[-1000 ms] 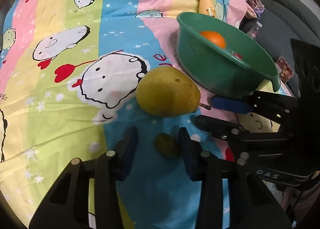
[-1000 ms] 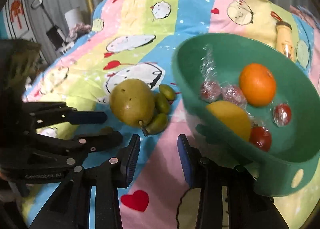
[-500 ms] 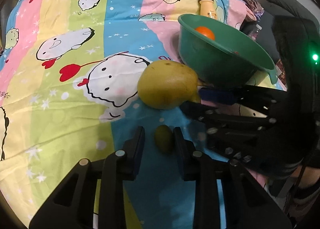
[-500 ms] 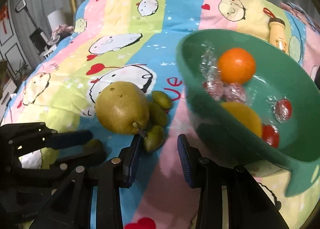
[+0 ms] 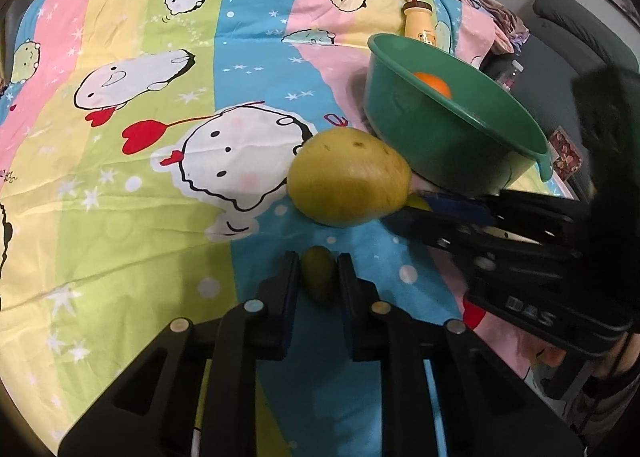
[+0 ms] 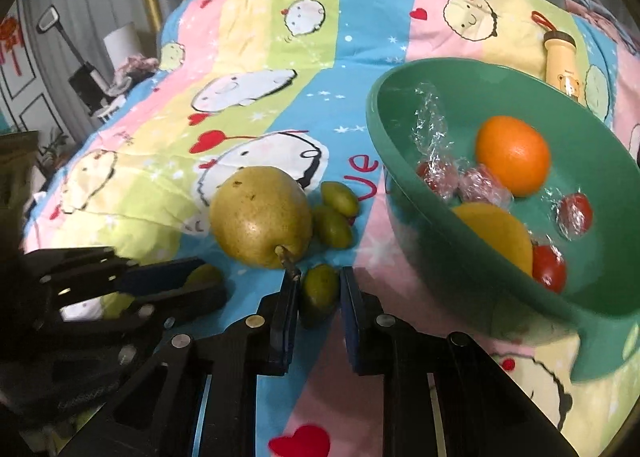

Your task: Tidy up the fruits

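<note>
The left claw (image 5: pixel 318 277) has just closed on a small green fruit (image 5: pixel 319 275); the right claw (image 6: pixel 318 289) grips another green fruit (image 6: pixel 319 291) beside the pear (image 6: pixel 262 227).

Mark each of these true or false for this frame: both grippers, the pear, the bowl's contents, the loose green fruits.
1. Each gripper is closed on a small green fruit. True: the left gripper pinches one green fruit, the right gripper another.
2. The pear sits inside the green bowl. False: it lies on the bedsheet beside the bowl.
3. An orange is in the bowl. True.
4. No green fruits remain loose by the pear. False: two lie against it.
</note>
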`<control>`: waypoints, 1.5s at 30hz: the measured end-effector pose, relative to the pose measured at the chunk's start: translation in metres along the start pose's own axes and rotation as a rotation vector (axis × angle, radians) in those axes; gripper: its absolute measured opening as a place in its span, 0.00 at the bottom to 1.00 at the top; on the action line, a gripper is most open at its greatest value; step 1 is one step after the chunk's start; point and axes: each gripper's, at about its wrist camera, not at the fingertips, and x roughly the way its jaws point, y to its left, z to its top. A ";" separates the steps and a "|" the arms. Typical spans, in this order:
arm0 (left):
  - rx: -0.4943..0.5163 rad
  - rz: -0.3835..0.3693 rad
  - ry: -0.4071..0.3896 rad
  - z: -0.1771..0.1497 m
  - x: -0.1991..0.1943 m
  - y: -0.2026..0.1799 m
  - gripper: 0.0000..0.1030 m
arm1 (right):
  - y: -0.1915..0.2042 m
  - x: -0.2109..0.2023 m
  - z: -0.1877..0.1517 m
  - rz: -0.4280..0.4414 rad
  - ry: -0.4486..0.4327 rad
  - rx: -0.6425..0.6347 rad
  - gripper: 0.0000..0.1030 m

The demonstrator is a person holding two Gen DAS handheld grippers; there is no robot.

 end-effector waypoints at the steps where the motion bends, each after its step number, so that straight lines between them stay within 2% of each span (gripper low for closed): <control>1: -0.003 -0.001 0.000 0.000 0.000 0.000 0.18 | -0.001 -0.004 -0.002 0.009 -0.005 0.004 0.21; 7: -0.033 -0.015 0.008 -0.002 -0.004 0.002 0.18 | -0.004 -0.024 -0.015 0.074 -0.020 0.034 0.21; 17: -0.105 -0.052 -0.018 -0.013 -0.027 -0.003 0.18 | -0.007 -0.046 -0.034 0.116 -0.036 0.078 0.21; 38: -0.110 0.011 -0.102 -0.019 -0.084 -0.035 0.18 | -0.007 -0.097 -0.044 0.159 -0.114 0.100 0.21; 45: -0.112 -0.004 -0.123 -0.020 -0.099 -0.046 0.18 | -0.008 -0.116 -0.045 0.164 -0.151 0.096 0.21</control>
